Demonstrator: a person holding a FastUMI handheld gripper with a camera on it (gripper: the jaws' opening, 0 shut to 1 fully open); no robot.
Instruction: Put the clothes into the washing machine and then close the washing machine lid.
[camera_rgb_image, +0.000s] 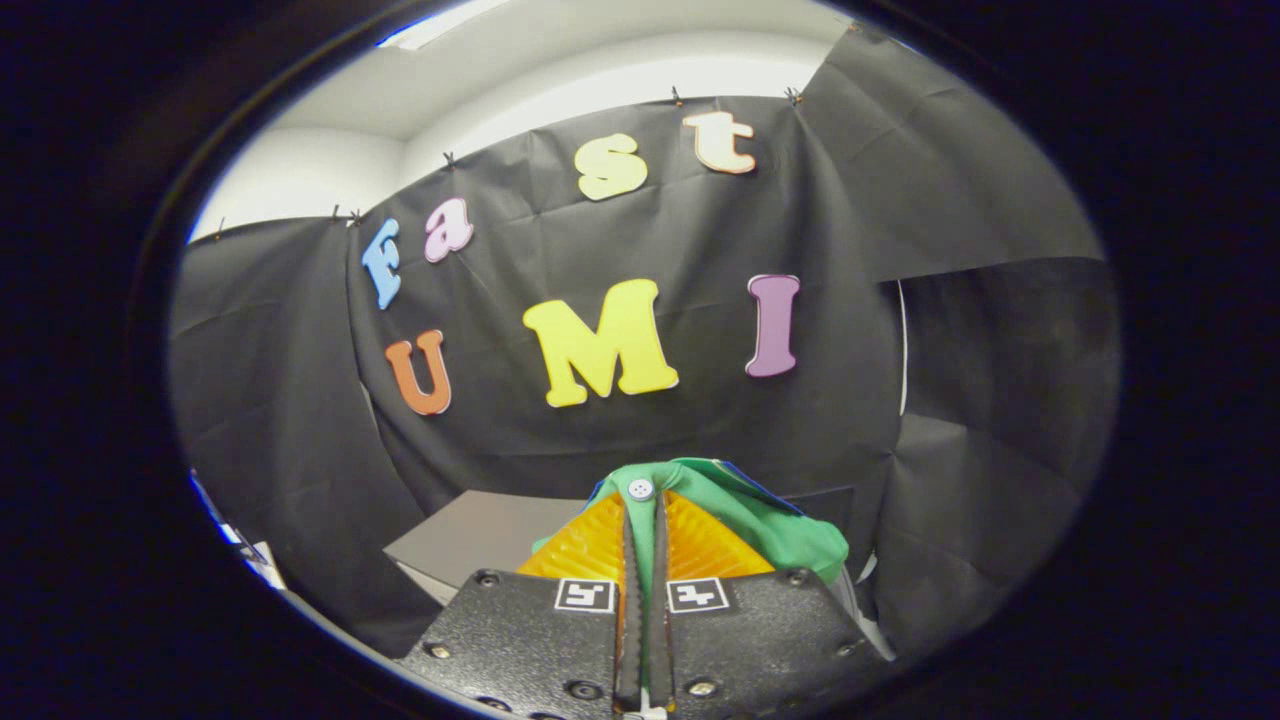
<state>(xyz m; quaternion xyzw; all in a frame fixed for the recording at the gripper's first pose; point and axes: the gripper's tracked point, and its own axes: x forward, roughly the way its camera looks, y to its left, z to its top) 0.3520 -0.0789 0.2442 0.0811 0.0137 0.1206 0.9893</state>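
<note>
Booth interior, seen along the gripper. Far left: black cloth wall (270, 400), creased and hung by small clips (340, 212) from its upper edge, under a pale ceiling (560, 70) and a stretch of white room wall (300, 170). Low at the left, beyond the fingers: a flat grey surface (480, 540), one corner pointing leftward, its light edge just visible beneath; whether a lid or a tabletop, impossible to tell. Lower still, at the left margin of the scene, a small pale shape (255, 560), too blurred to identify.

Centre: gripper (645, 530) raised against the cloth, fingers (590, 545) drawn close together with only a narrow slot between them, clamped on a green garment (760, 520). Green fabric pinched in that slot, bunched over the fingertips, with a white button (641, 489) sitting right at the tips. Two small square markers (585, 595) on the gripper's dark body, one on each side of the slot.

Right of centre: most of the garment spilling off to the right of the fingers, folded and hanging, a thin blue edge along its top. Washing machine not identifiable.

Far right: further black cloth panels (1000, 420), overlapping, a thin white seam (903, 350) showing between two of them.
</note>
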